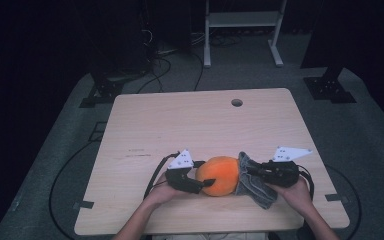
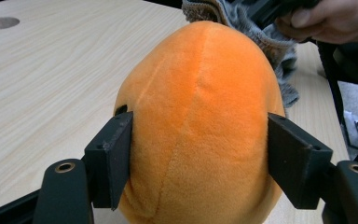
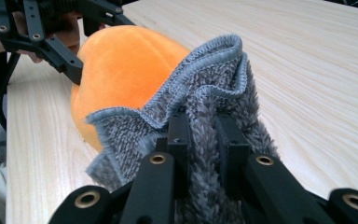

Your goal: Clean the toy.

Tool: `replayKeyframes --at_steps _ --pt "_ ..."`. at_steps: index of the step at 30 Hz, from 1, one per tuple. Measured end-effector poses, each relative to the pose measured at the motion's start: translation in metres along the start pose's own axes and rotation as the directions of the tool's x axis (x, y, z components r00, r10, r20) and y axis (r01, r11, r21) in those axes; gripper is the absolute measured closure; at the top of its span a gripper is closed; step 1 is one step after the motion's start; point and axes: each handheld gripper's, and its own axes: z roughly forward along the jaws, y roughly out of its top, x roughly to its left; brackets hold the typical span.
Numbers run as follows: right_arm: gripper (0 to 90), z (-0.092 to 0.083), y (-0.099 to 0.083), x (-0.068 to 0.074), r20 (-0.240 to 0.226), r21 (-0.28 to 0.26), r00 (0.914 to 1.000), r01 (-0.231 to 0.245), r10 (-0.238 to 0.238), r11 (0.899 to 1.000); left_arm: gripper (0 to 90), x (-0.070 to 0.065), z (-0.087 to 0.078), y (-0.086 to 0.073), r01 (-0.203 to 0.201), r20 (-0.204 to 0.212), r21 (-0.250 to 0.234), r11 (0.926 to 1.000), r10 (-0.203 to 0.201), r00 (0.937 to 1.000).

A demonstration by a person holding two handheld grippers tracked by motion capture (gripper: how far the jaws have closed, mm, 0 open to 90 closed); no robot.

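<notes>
Two hand-held grippers meet at the near edge of a light wooden table (image 1: pixel 180 120), one on each side of an orange plush toy (image 1: pixel 221 175) that sits on the tabletop between them. In the high view the left gripper (image 1: pixel 206 176) comes in from the toy's left, held in the person's left hand (image 1: pixel 167 192), and the right gripper (image 1: pixel 244 172) comes in from the toy's right, held in the right hand (image 1: pixel 292 192). Seen along the left gripper's own jaws, the orange plush toy (image 2: pixel 198 121) stands between them, rounded and seamed down its front; the black pads (image 2: pixel 114 158) lie against its flanks on both sides, so this gripper clasps the toy. The right gripper's jaws are pressed together on a fold of a grey fluffy cloth (image 3: pixel 200 121), whose stitched hem rises and curls above the pads (image 3: pixel 179 140). That cloth (image 1: pixel 252 182) hangs from the right gripper and lies against the right side of the toy, with its lower part drooping onto the table toward the person. In the right gripper view the toy (image 3: pixel 121 70) sits just behind the cloth, touching it, with the left gripper (image 3: pixel 72 39) at its far side. A round hole (image 1: pixel 237 102) marks the table's far edge.
</notes>
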Motion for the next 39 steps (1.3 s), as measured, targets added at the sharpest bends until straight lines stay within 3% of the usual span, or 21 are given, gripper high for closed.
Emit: replayKeyframes --at_steps 2,7,9,11,15,18,20,22,26,28,30,32,34,36,39 --pt "77.8 -0.007 0.003 0.003 -0.021 -0.035 0.9997 -0.015 0.014 0.999 29.8 -0.004 0.001 0.002 -0.017 -0.013 0.0 0.9999 0.017 0.9998" --pt "77.8 -0.006 0.03 0.033 -0.077 -0.094 0.9933 0.079 -0.086 0.992 30.6 -0.019 0.007 0.01 -0.086 -0.05 0.005 0.9963 0.086 0.9951" --pt "77.8 0.004 0.043 0.046 -0.093 -0.086 0.9853 0.135 -0.143 0.987 30.7 -0.024 0.008 0.012 -0.104 -0.059 0.014 0.9944 0.105 0.9927" --pt "77.8 0.015 0.047 0.05 -0.093 -0.056 0.9815 0.163 -0.168 0.985 30.9 -0.026 0.008 0.012 -0.117 -0.063 0.023 0.9928 0.119 0.9909" --pt "78.0 0.02 0.038 0.035 -0.097 -0.057 0.9895 0.102 -0.107 0.993 32.2 -0.022 0.005 0.008 -0.096 -0.046 0.013 0.9953 0.096 0.9943" --pt "78.0 0.014 0.031 0.025 -0.082 -0.057 0.9942 0.065 -0.07 0.996 27.7 -0.021 0.006 0.009 -0.079 0.009 -0.016 0.9968 0.079 0.9969" --pt "78.0 0.007 0.026 0.021 -0.063 -0.052 0.9963 0.055 -0.058 0.997 25.0 -0.022 0.007 0.01 -0.089 0.0 -0.016 0.9959 0.089 0.996" --pt "78.0 0.003 0.026 0.022 -0.062 -0.048 0.9971 0.041 -0.044 0.998 27.8 -0.026 0.009 0.011 -0.114 -0.032 -0.013 0.9934 0.113 0.9931" --pt "78.1 0.002 0.037 0.041 -0.112 -0.09 0.9894 0.083 -0.093 0.993 33.9 -0.032 0.013 0.014 -0.132 -0.056 -0.015 0.9911 0.131 0.9898" --pt "78.1 0.008 0.042 0.051 -0.121 -0.08 0.9841 0.121 -0.13 0.99 34.8 -0.034 0.013 0.014 -0.144 -0.06 -0.009 0.9895 0.144 0.9878" --pt "78.1 0.014 0.042 0.05 -0.111 -0.054 0.9827 0.143 -0.148 0.988 35.8 -0.034 0.012 0.013 -0.153 -0.06 -0.003 0.9882 0.153 0.9864" --pt "78.3 0.015 0.037 0.038 -0.111 -0.053 0.988 0.102 -0.108 0.993 35.7 -0.033 0.01 0.012 -0.148 -0.049 -0.004 0.9889 0.148 0.9878" --pt "78.2 0.011 0.031 0.024 -0.105 -0.062 0.993 0.047 -0.053 0.997 29.8 -0.029 0.008 0.012 -0.124 -0.006 -0.021 0.9921 0.124 0.9923" --pt "78.2 0.006 0.025 0.018 -0.088 -0.07 0.9955 0.028 -0.034 0.997 23.6 -0.024 0.008 0.013 -0.087 0.015 -0.052 0.9949 0.088 0.996" --pt "78.1 0.001 0.02 0.016 -0.079 -0.071 0.9968 0.011 -0.016 0.997 20.0 -0.024 0.012 0.012 -0.084 0.012 -0.044 0.9955 0.084 0.9963"
